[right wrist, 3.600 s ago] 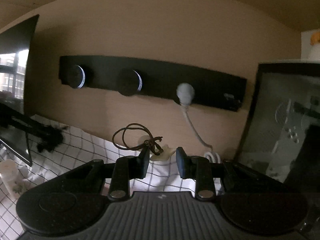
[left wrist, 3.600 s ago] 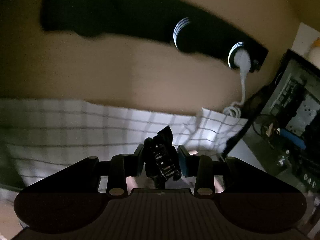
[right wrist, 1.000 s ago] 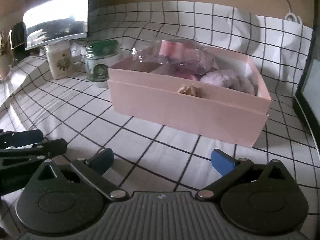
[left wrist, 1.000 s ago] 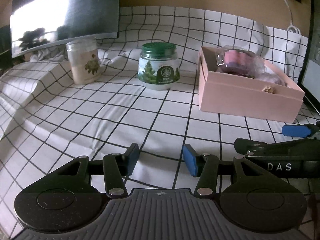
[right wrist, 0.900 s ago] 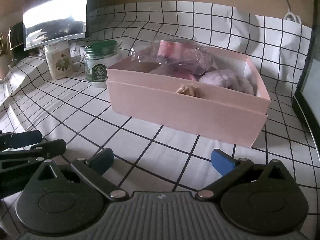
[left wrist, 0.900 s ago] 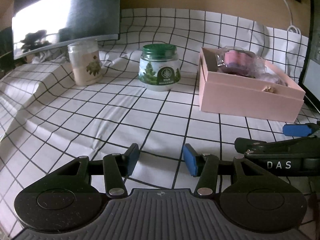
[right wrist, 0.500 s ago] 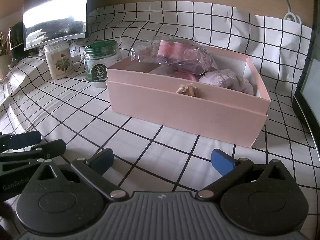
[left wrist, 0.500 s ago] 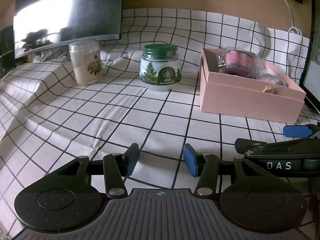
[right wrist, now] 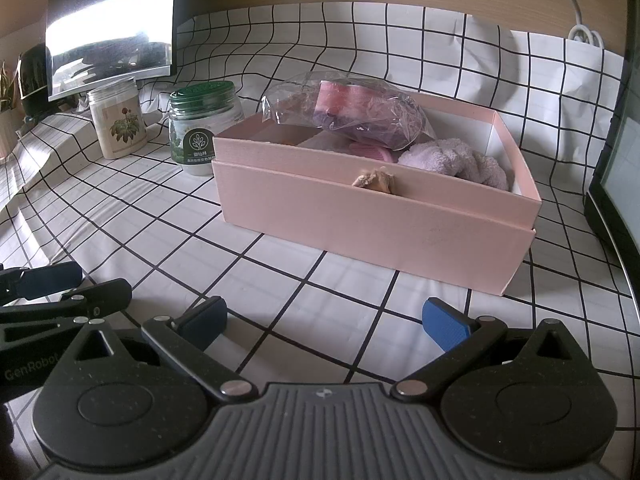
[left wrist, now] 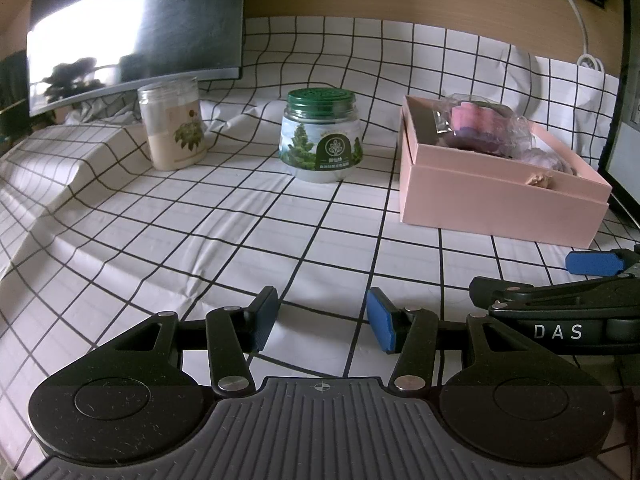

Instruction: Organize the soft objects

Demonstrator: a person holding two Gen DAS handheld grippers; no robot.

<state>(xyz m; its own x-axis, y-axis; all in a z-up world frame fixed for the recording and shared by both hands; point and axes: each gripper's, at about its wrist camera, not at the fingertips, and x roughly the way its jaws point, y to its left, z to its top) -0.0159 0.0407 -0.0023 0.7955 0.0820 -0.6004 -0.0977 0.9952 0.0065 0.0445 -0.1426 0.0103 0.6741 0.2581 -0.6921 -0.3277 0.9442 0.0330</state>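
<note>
There are 2 jars: 1 with a green lid (left wrist: 321, 136) and 1 with a clear lid (left wrist: 173, 125). There is 1 pink box (right wrist: 372, 208). In the box there is 1 clear bag (right wrist: 352, 110), 1 fluffy purple thing (right wrist: 460, 162) and 1 pink comb (right wrist: 370, 153). There is 1 screen (left wrist: 136, 28), 1 checked cloth (left wrist: 200, 232), 1 white cord (left wrist: 576, 12) and 2 grippers (left wrist: 322, 320) (right wrist: 324, 322).
</note>
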